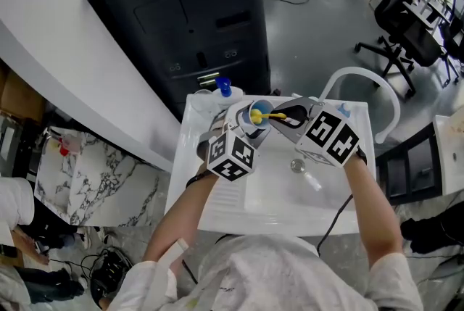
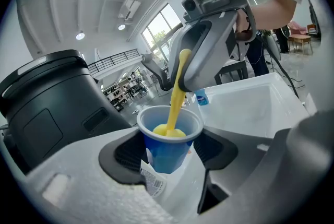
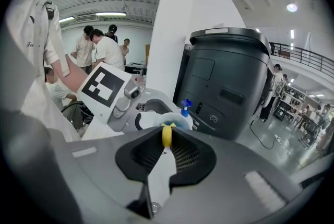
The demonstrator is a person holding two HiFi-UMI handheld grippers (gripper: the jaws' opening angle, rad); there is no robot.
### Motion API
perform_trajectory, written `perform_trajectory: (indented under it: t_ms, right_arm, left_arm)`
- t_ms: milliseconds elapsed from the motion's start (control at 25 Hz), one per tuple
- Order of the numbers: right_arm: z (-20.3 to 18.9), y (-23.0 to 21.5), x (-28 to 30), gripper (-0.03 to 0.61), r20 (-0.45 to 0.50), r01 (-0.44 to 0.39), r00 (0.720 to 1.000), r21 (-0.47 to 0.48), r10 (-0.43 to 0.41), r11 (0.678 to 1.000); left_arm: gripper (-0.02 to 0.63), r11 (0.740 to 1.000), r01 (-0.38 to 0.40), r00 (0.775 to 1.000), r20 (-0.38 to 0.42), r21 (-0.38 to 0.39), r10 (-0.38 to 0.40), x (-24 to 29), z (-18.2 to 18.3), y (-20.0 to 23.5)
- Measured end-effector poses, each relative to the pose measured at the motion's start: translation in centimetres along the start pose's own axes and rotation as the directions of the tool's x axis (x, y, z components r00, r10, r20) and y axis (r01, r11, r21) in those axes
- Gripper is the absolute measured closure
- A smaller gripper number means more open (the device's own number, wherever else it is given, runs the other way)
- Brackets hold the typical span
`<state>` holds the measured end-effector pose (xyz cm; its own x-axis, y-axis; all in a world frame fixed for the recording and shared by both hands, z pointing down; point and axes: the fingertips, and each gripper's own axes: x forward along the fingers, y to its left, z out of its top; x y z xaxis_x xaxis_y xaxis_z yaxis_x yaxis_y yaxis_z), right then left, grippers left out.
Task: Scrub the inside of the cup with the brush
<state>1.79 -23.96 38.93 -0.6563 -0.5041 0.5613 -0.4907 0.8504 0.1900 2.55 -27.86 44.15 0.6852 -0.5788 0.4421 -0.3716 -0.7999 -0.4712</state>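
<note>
While the left gripper (image 2: 169, 154) clamps the cup (image 2: 166, 142) over the sink (image 1: 275, 195) and the right gripper (image 3: 166, 148) pinches the brush (image 2: 176, 100) (entering from one o'clock, head at the bottom), I'd circle the walls, cup steady.

— Where does the head camera sit?

— Above the person, looking steeply down on the white sink (image 1: 217, 219), forearms in frame, the black bin (image 1: 196, 19) beyond the sink's far edge.

— And the other two?

— Each rides close behind its own jaws. The camera on the left hand-held gripper (image 2: 168, 151) looks up across the sink at the right hand-held gripper (image 2: 183, 79). The right one's looks back at the bin and the left's marker cube (image 3: 102, 87).

— What do they share?

— The cup (image 2: 168, 131) and brush (image 2: 177, 97), seen in all three views.
</note>
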Motion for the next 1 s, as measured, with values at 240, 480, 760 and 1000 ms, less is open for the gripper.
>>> perform_trajectory:
  t_ms: [240,480,760,1000]
  right_arm:
    - [0.2,-0.4,-0.2,0.543,0.01,0.01,1.0,0.007,-0.01,1.0]
    - [0.2,-0.8,-0.4,0.543,0.014,0.018,1.0,0.013,-0.019,1.0]
    - [0.0,-1.6,-0.8,0.543,0.012,0.036,0.999,0.028,-0.036,0.999]
    - [-0.5,-1.9,-1.1,0.543,-0.006,0.048,0.999,0.035,-0.048,0.998]
  left_arm:
    - [0.324,1.0,0.01,1.0,-0.004,0.007,-0.01,0.3,0.0,-0.4]
    - [0.322,1.0,0.012,1.0,-0.003,0.006,-0.012,0.2,-0.1,-0.6]
    - [0.323,1.0,0.01,1.0,-0.006,0.008,-0.01,0.2,-0.2,-0.5]
    - [0.324,1.0,0.012,1.0,-0.007,0.007,-0.012,0.1,-0.3,-0.4]
